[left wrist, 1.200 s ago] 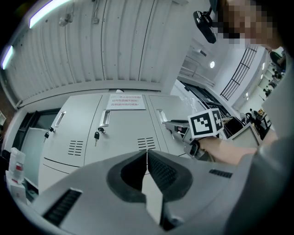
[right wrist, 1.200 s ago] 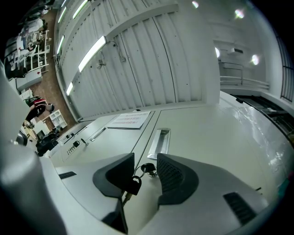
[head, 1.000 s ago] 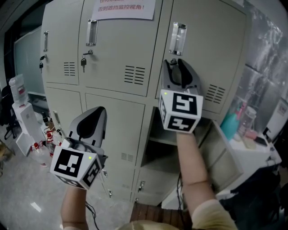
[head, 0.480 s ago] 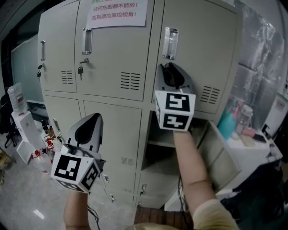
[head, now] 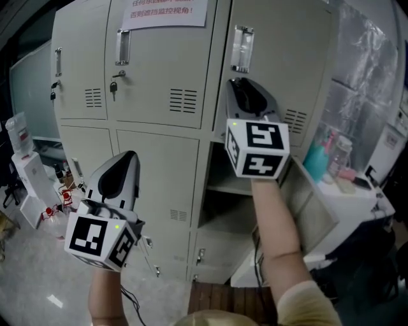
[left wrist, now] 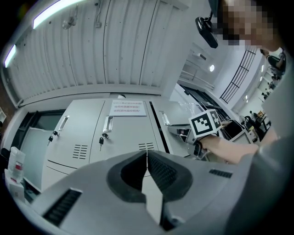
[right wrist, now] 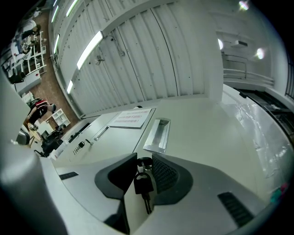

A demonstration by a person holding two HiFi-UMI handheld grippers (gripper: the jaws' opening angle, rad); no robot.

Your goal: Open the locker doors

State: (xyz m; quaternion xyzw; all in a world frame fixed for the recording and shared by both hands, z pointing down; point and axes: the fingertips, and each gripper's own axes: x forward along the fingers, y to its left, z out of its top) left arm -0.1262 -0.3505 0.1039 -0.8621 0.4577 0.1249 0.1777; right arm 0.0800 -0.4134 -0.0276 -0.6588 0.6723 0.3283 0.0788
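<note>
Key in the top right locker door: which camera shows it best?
The right gripper view: the key hangs between the closing jaws of the right gripper, not yet pinched. In the head view that gripper's body covers it. The left gripper view is too far off: no key can be made out there.

Glossy grey floor [head: 29, 286] lower left. White table [head: 363, 197] at right, with a teal bottle [head: 317, 162] and a clear bottle [head: 340, 154] on it. Silvery crinkled wall covering [head: 366, 70] behind. Ribbed white ceiling [left wrist: 115, 50], strip light [left wrist: 55, 11] lit.
</note>
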